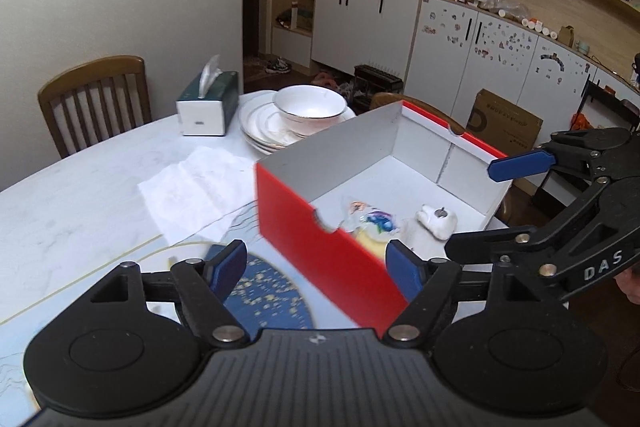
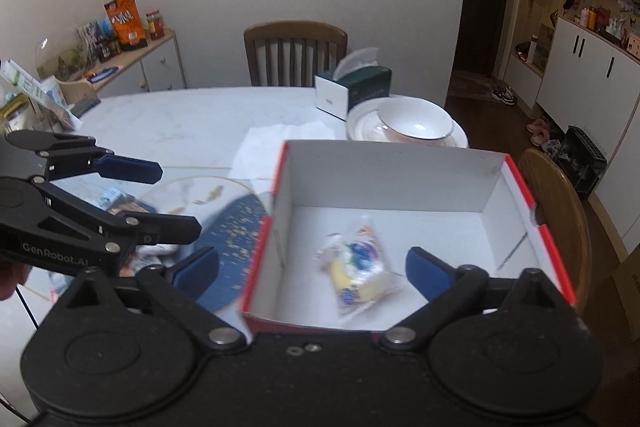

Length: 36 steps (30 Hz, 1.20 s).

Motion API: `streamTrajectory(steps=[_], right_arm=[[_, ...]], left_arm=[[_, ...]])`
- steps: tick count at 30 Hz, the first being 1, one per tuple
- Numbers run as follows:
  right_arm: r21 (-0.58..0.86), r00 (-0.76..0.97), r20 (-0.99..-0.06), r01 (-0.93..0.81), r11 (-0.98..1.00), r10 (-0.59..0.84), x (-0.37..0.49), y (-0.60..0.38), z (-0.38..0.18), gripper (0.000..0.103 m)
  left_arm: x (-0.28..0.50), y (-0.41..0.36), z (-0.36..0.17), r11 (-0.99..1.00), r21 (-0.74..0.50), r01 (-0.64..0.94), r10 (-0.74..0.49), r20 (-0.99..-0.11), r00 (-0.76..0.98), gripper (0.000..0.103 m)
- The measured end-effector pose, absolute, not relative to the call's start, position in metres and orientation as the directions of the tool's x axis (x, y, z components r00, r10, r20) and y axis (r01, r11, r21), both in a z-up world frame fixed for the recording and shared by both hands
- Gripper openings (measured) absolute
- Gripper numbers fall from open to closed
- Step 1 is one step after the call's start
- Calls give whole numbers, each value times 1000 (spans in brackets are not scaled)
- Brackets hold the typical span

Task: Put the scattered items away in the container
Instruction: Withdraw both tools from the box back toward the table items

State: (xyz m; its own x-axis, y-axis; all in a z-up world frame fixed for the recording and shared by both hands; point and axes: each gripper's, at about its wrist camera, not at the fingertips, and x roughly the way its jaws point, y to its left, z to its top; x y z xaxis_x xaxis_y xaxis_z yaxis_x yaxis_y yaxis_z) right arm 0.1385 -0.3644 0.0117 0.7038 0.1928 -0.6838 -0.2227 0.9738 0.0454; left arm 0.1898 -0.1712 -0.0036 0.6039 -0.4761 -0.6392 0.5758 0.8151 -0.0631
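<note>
With both the left gripper (image 1: 316,269) and the right gripper (image 2: 312,269) spread and empty above the red box (image 2: 262,247), where the snack packet (image 2: 356,267) lies, remaining clutter (image 2: 120,203) should be approached clear of the wall.

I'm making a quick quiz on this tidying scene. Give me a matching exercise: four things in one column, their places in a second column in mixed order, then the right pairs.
Things:
1. snack packet
2. bowl
3. tissue box
4. paper napkin

Places:
A. on the stack of plates
B. flat on the table, beside the box's red wall
C. inside the red and white box
D. at the table's far edge, near the wooden chair

Pairs: 1-C, 2-A, 3-D, 4-B
</note>
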Motion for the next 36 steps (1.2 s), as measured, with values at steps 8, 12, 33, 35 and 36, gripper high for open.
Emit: streamTrajectory(steps=[8, 12, 33, 35, 36], right_arm=[[68, 716, -670, -207, 976, 198, 126, -314, 10, 101], [67, 714, -672, -207, 976, 197, 123, -288, 6, 101], [97, 666, -723, -161, 982, 181, 113, -189, -26, 101], [94, 658, -729, -176, 980, 189, 111, -180, -29, 101], [92, 654, -731, -188, 978, 194, 110, -175, -31, 101]], left_arm=[[176, -109, -3, 841, -70, 536, -454, -629, 631, 81], [171, -74, -7, 870, -63, 488, -415, -627, 659, 82], [183, 63, -56, 932, -77, 354, -311, -672, 672, 103], [186, 68, -63, 935, -66, 349, -297, -683, 667, 103], [187, 70, -66, 937, -58, 345, -289, -686, 668, 103]])
